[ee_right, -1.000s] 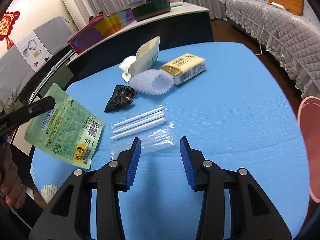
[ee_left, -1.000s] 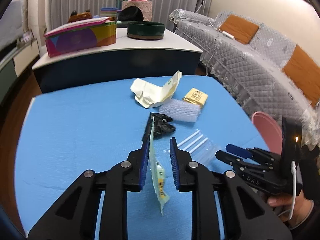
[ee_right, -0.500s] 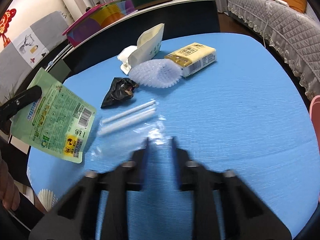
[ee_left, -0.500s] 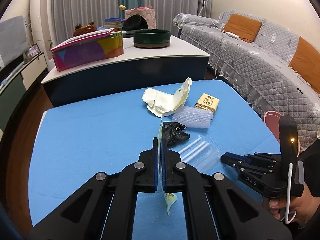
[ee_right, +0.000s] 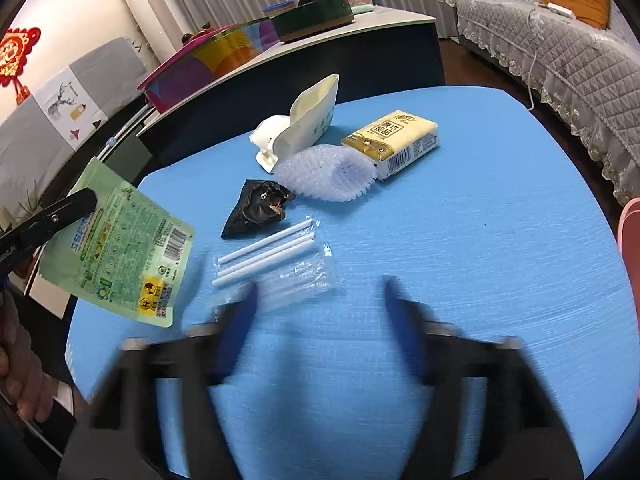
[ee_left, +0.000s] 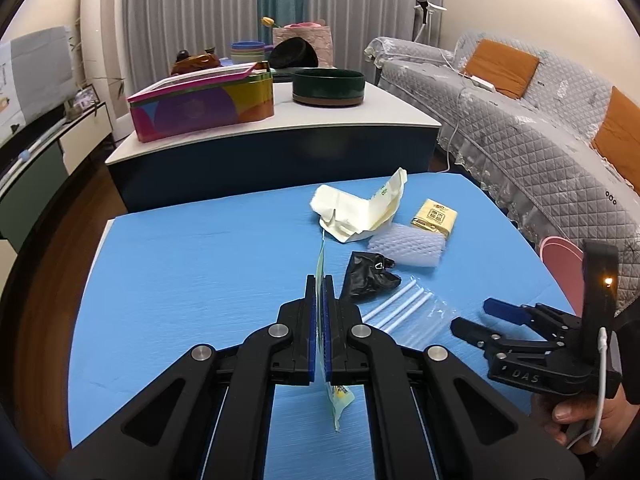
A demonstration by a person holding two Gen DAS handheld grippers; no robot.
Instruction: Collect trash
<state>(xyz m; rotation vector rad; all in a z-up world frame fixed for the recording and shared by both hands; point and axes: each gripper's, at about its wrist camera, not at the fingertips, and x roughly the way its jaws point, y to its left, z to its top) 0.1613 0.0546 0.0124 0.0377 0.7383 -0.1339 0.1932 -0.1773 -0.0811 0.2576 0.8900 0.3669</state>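
My left gripper is shut on a green snack pouch, held edge-on above the blue table; the pouch hangs below the jaws. My right gripper is open and blurred, just above a clear wrapper with white straws. The right gripper also shows in the left wrist view, open. Other trash on the table: a crumpled black bag, a foam fruit net, a cream paper pouch and a yellow tissue pack.
A pink bin rim sits off the table's right edge. A low white-topped cabinet with a colourful box and dark bowl stands behind the table. A grey quilted sofa runs along the right.
My left gripper closed on the green pouch and lifted it. My right gripper shut briefly, then opened wide, and is moving over the straw wrapper.
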